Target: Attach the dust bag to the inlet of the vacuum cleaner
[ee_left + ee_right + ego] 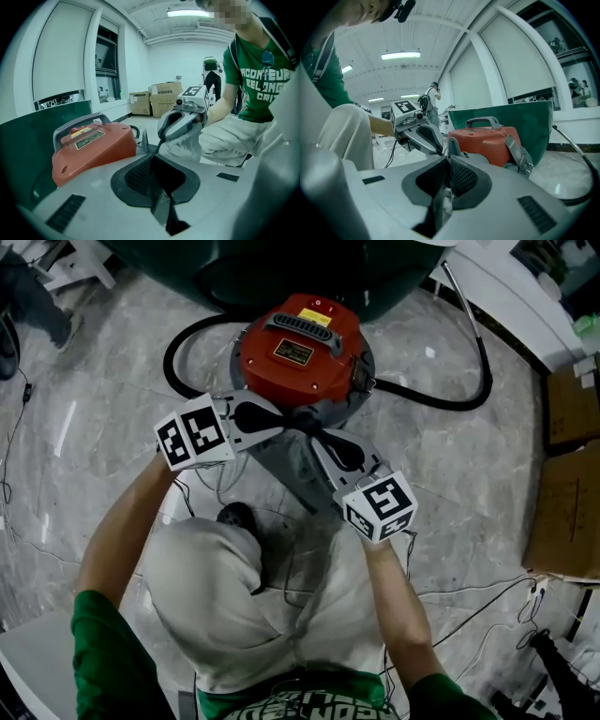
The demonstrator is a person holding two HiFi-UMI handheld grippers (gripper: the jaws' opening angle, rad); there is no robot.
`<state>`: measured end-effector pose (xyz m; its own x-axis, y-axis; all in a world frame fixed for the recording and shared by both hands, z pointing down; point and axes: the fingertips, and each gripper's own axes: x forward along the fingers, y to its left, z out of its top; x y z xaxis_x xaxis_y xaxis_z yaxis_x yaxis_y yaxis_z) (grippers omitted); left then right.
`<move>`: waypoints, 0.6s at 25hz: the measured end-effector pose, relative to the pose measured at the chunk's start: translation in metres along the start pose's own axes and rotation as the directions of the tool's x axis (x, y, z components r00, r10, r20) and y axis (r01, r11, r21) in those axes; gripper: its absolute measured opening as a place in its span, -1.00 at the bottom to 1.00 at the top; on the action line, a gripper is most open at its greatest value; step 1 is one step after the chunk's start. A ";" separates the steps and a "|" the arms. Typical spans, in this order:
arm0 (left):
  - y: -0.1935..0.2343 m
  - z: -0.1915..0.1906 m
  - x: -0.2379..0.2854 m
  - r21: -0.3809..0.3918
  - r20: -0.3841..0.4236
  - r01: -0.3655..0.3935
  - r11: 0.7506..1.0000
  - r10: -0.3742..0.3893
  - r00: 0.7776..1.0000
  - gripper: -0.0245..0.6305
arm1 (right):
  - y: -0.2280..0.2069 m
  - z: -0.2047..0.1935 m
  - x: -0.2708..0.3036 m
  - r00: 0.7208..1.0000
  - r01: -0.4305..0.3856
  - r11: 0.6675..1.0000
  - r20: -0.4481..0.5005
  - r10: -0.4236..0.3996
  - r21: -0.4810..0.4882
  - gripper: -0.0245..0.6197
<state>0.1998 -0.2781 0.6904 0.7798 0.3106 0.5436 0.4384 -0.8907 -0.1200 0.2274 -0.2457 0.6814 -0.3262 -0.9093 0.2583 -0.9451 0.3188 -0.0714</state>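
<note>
The dust bag (286,465), a limp grey cloth, hangs between the two tools just in front of the red-topped vacuum cleaner (300,348), which stands on the marble floor (112,409); the left tool (292,426) and the right tool (317,441) meet nose to nose over the near edge of the machine. In the left gripper view the jaws are pressed together with a thin grey edge caught between them; the right gripper view shows the same, its jaws clamped on a fold of the cloth; so each tool is clenched on the bag, one to each side of what I take to be its mouth. The inlet itself is hidden behind the tools and the cloth; I cannot tell whether the bag's opening touches it yet. A black hose (450,399) loops round the far side, well apart from the work.

The bag looks light and soft; it should sag and fold wherever it is not held, and may slip from a shallow pinch; the hold belongs on the rim of the opening, on opposite sides, so the mouth stays spread while it goes over the inlet; gripping the loose body would let the opening collapse.
</note>
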 end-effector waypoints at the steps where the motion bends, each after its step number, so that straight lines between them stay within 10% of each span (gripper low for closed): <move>1: 0.000 0.002 0.002 0.005 -0.001 0.003 1.000 -0.003 1.000 -0.86 | -0.003 -0.001 -0.001 1.000 0.006 1.000 0.003 -0.006 0.012 -0.83; 15: 0.009 -0.004 -0.001 0.001 0.004 -0.053 0.999 0.053 0.999 -0.85 | -0.007 0.005 0.009 0.999 -0.045 0.998 0.024 0.044 0.047 -0.83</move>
<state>0.2012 -0.2881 0.6915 0.8039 0.2641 0.5329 0.3967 -0.9057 -0.1496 0.2314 -0.2572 0.6794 -0.3674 -0.9007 0.2319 -0.9294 0.3461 -0.1282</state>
